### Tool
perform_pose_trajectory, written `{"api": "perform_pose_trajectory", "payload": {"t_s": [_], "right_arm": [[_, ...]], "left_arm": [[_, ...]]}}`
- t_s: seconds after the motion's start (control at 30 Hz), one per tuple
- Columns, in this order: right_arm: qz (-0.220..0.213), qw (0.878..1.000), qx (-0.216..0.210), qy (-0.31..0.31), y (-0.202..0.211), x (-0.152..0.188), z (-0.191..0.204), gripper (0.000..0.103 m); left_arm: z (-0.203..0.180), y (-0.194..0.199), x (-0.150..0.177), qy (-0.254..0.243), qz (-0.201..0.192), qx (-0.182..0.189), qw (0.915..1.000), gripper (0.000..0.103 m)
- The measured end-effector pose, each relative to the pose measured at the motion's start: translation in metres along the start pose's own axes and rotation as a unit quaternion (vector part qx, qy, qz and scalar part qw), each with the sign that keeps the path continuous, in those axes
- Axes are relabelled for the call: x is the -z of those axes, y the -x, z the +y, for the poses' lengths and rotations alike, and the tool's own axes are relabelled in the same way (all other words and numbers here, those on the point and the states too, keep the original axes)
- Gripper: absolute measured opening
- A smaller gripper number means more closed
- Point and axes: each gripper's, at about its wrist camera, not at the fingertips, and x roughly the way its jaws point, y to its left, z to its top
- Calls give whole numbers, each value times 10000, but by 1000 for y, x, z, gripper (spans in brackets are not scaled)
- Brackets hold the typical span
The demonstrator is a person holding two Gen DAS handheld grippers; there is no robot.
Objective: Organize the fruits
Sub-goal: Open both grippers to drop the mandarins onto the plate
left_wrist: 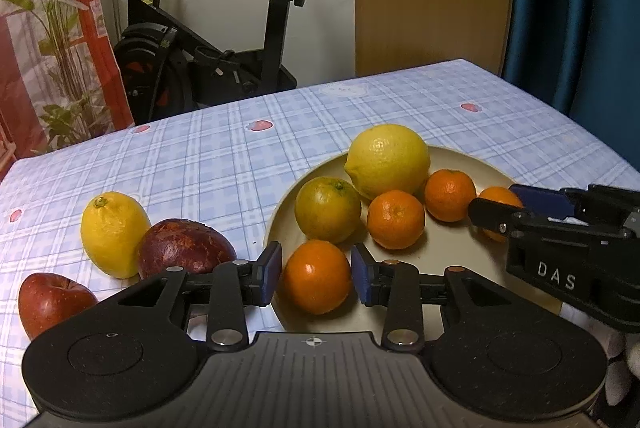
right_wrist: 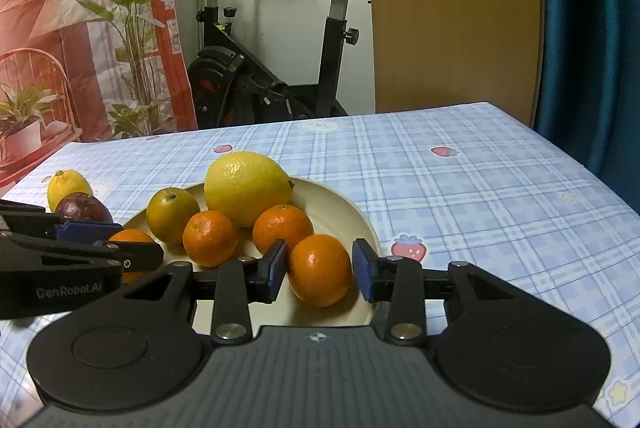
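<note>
Black L tool (left_wrist: 316, 274) + R tool (right_wrist: 320, 270) nose-down, each astride a mandarin (left_wrist: 318, 280) (right_wrist: 320, 274)

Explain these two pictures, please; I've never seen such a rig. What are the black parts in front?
There is no robot. A person carries a two-finger gripper in each hand, and a camera on each looks along its fingers. One picture comes from the left gripper, the other from the right gripper; each also shows the other gripper at its edge. On the plate lie a large lemon, a greenish citrus and two free mandarins. Each gripper's blue pads close on one more: the left-hand mandarin and the right-hand mandarin. Off the plate, on the checked tablecloth, lie a smaller lemon, a dark red fruit and an apple.
</note>
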Motion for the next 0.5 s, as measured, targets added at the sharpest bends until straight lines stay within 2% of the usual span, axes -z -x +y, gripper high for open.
{"api": "perform_pose_trajectory", "payload": {"t_s": [0.07,0.1,0.17,0.23,0.5], "right_arm": [[-95,9999,-53,-1,3,1,0,43],[-185,9997,-128,-1,6,2,0,46],[-464,9984,-313,14,15,4,-1,48],[-660,9970,-407,24,22,6,-2,49],[-840,9946,-606,68,30,8,1,49]], "left_arm": [[1,3,-1,48,-23,25,10000,42],[1,5,-1,72,-39,29,10000,49],[2,14,-1,101,-126,26,9999,55],[1,25,0,58,-264,58,9996,55],[11,69,12,114,-617,252,9977,55]]}}
